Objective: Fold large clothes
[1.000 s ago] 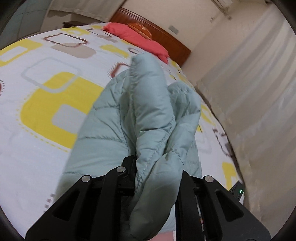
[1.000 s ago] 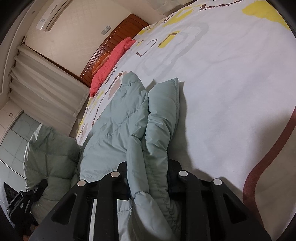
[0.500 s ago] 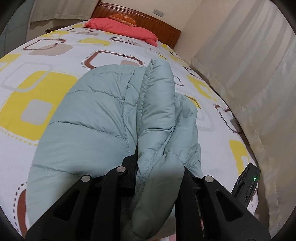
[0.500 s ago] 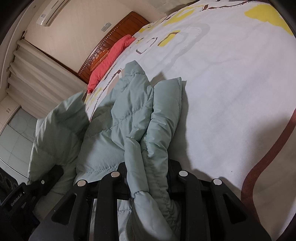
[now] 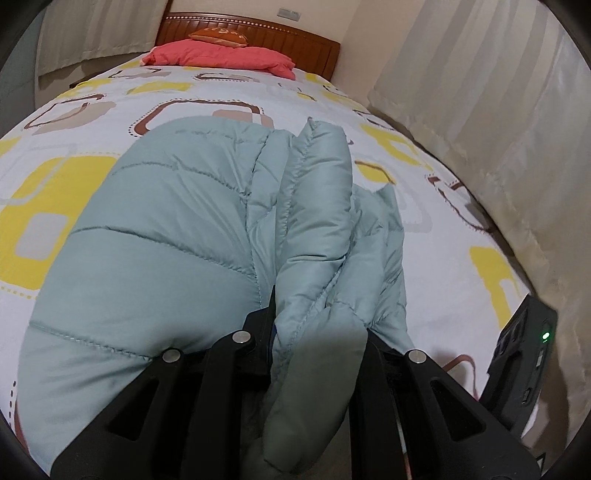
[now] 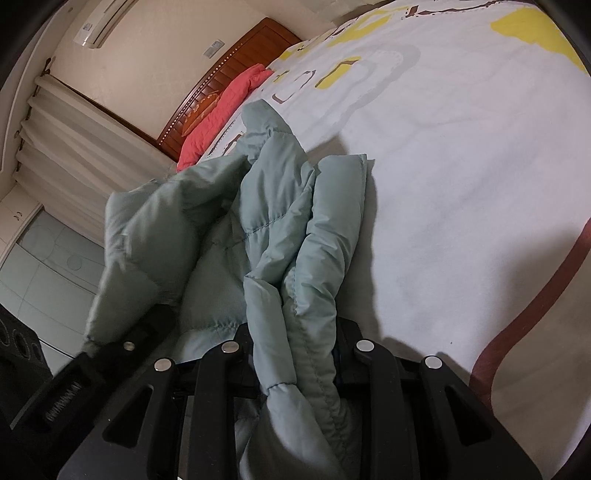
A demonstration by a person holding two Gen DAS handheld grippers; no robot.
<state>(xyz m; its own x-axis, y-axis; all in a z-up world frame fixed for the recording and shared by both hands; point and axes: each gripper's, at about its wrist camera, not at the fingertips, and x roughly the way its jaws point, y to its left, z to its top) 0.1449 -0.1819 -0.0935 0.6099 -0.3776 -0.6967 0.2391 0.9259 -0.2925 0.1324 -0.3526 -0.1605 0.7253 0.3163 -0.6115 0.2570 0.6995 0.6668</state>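
Observation:
A pale green quilted puffer jacket (image 5: 177, 236) lies on the bed, its body spread toward the headboard. My left gripper (image 5: 317, 332) is shut on a bunched edge of the jacket, which bulges up between the fingers. My right gripper (image 6: 295, 332) is shut on another thick fold of the same jacket (image 6: 280, 206). In the right wrist view the left gripper (image 6: 122, 347) shows at the lower left, holding its part of the jacket raised. The right gripper's body (image 5: 524, 354) shows at the right edge of the left wrist view.
The bed sheet (image 5: 74, 177) is white with yellow and brown squares. A red pillow (image 5: 221, 59) lies by the wooden headboard (image 5: 258, 29). Cream curtains (image 5: 498, 129) hang along the bed's right side. An air conditioner (image 6: 99, 22) is on the wall.
My left gripper has swung its part of the jacket over toward the bed's middle, so the jacket body now spreads wider on the sheet. The right gripper has held its fold almost still.

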